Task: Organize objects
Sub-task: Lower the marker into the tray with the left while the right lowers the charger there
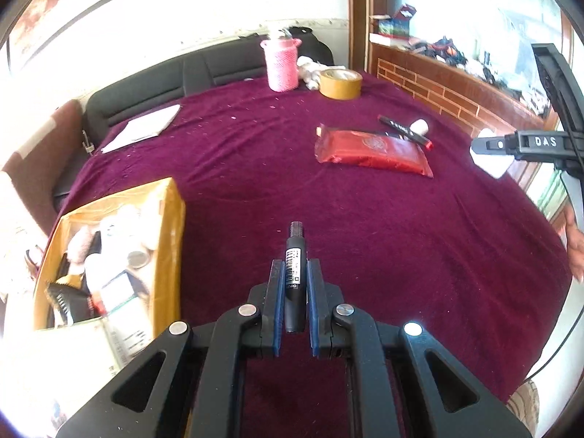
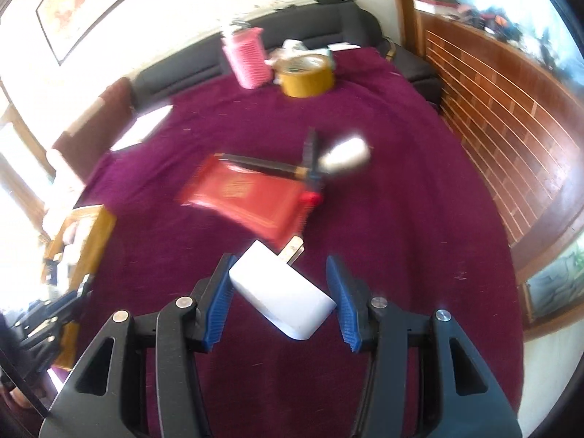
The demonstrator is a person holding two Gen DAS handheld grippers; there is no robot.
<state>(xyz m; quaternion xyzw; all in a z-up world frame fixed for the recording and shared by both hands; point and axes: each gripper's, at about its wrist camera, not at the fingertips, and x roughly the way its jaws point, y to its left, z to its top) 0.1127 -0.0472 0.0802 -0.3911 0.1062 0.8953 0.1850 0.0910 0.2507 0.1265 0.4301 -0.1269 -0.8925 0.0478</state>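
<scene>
Clamped between the blue pads of the left gripper, a black marker is pointing forward over the maroon worktop, gripped along its barrel with its threaded tip sticking out. Stiff, light and smooth, it is sitting well for a mid-barrel hold, though a round body could roll if the squeeze eases. Partly closed, the right gripper is carrying a white charger lying askew between its jaws; the left pad looks to be touching a corner, but blur is making it hard to say whether the right pad is pressing. Hard and slick, the charger is better held across its flat faces, prongs forward. At the worktop's left edge, an open yellow box is already holding soft toys and small items, leaving limited space inside. Bare cloth is lying between both grippers and the box. Farther off, a red packet, tape roll and pink holder are waiting.
</scene>
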